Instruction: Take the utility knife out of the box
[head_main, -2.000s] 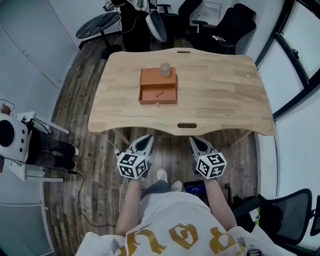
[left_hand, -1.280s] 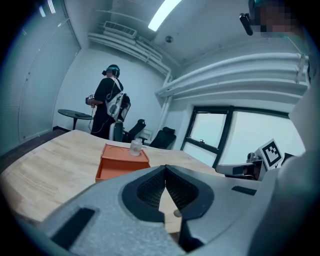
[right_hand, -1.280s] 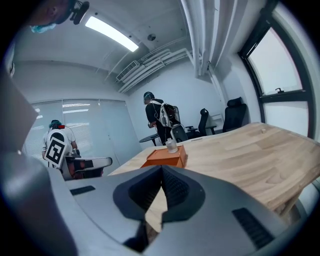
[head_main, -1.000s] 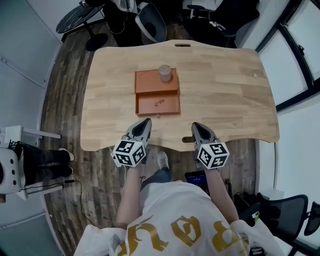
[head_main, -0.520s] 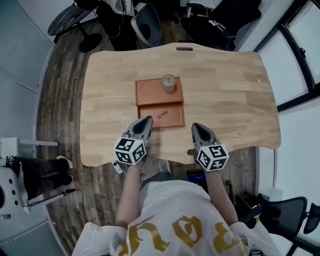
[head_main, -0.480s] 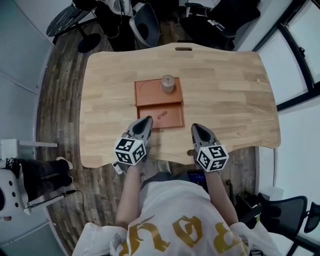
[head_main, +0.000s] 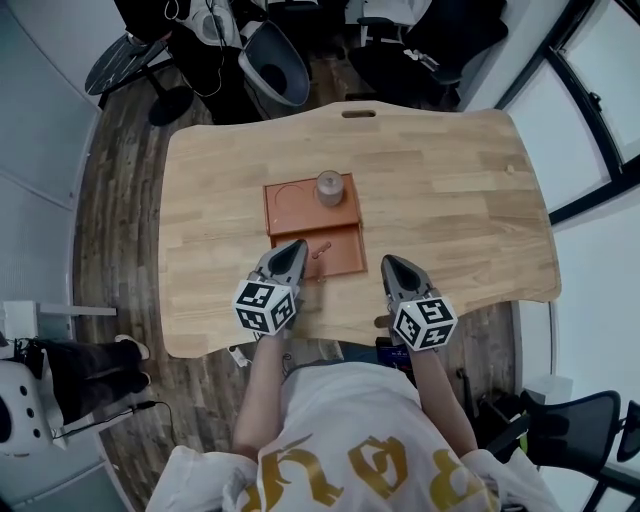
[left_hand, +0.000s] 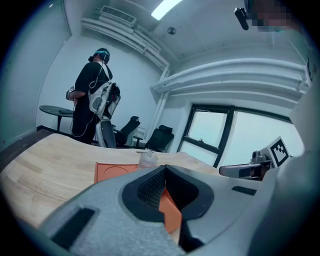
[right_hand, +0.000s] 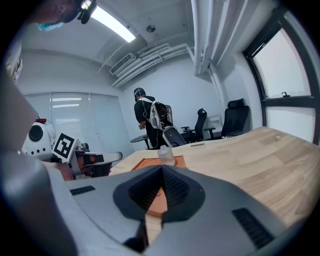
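Observation:
An orange box (head_main: 308, 207) lies open on the wooden table (head_main: 450, 200), with its shallow tray (head_main: 340, 262) drawn toward me. In that tray lies a small orange item (head_main: 320, 250), too small to make out clearly. A clear jar (head_main: 329, 187) stands on the box's far part. My left gripper (head_main: 291, 254) is shut and empty, its tip over the tray's near-left corner. To the right of the tray, above the table's front edge, my right gripper (head_main: 391, 266) is also shut and empty. From the left gripper (left_hand: 165, 167) I see the box (left_hand: 112, 171) and jar (left_hand: 147, 159) just ahead. The right gripper (right_hand: 161, 166) sees the box (right_hand: 176, 161) and jar (right_hand: 165, 154) too.
A person with a backpack (left_hand: 92, 107) stands beyond the table's far left side, by a round black table (head_main: 120, 65). Office chairs (head_main: 275, 65) crowd the far edge. A grommet slot (head_main: 358, 113) marks the far rim. Windows run along the right.
Both grippers have come forward from off the table's front edge to over it. The left tip now reaches the tray's corner. Nothing has been grasped.

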